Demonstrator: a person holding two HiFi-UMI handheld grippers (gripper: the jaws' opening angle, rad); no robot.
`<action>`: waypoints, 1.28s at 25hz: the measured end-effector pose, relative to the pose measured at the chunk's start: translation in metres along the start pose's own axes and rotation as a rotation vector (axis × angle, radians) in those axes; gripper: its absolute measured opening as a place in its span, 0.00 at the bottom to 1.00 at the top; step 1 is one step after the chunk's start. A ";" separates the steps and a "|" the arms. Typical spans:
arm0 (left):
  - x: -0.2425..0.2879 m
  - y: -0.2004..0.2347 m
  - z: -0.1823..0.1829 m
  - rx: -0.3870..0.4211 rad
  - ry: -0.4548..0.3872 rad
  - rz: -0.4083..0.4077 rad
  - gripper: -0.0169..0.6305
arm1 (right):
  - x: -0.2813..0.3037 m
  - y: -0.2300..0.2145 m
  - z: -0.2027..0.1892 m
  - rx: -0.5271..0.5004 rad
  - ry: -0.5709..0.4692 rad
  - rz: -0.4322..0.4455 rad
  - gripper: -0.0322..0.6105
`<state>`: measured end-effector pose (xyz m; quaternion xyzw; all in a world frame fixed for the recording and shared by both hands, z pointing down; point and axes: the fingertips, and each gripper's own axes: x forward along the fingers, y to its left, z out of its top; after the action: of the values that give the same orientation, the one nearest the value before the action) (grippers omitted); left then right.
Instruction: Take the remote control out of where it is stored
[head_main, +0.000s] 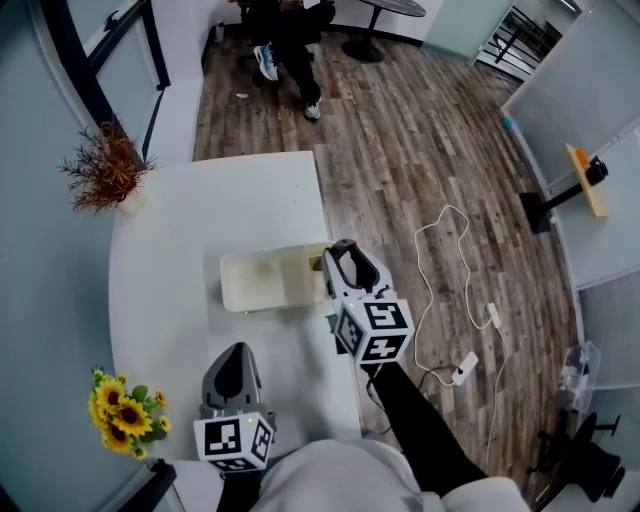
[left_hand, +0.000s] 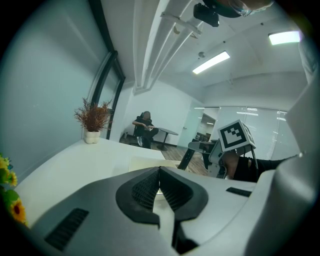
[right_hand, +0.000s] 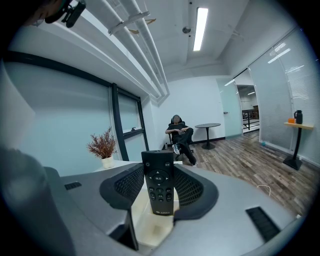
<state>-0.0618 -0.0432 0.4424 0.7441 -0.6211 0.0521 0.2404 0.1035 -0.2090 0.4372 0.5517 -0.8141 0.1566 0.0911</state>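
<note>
The remote control (right_hand: 159, 186) was pinched upright in the right claw (right_hand: 159, 175), a tray (head_main: 262, 282) seen beneath. The left claw (left_hand: 159, 176) was pressed together.

A white table (head_main: 200, 205) stands on a wood-plank floor (head_main: 420, 130) against a pale wall (head_main: 45, 290), a dried plant (head_main: 105, 170) and sunflowers (head_main: 125, 408) on it. A strip light (right_hand: 201, 21) glows overhead; a person (right_hand: 181, 135) sits by a round table (right_hand: 207, 126).

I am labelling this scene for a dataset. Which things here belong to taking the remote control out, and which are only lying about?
Belonging to the job: black rectangular remote control, clamped upright in the right gripper; shallow cream plastic tray beneath it.
Just lying about: closed, empty left gripper; yellow sunflower bunch; dried reddish plant in white pot; white cable on the floor.
</note>
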 end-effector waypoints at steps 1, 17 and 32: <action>0.000 0.000 0.000 0.000 0.000 0.000 0.04 | 0.000 0.000 0.000 0.000 0.000 0.000 0.34; -0.001 -0.004 0.001 0.007 -0.006 -0.004 0.04 | -0.004 0.000 0.004 0.004 -0.011 0.005 0.34; -0.007 -0.011 0.003 0.017 -0.019 -0.009 0.04 | -0.014 0.000 0.012 0.008 -0.038 0.014 0.34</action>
<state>-0.0539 -0.0365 0.4339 0.7492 -0.6198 0.0491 0.2285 0.1089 -0.2013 0.4211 0.5491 -0.8190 0.1501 0.0723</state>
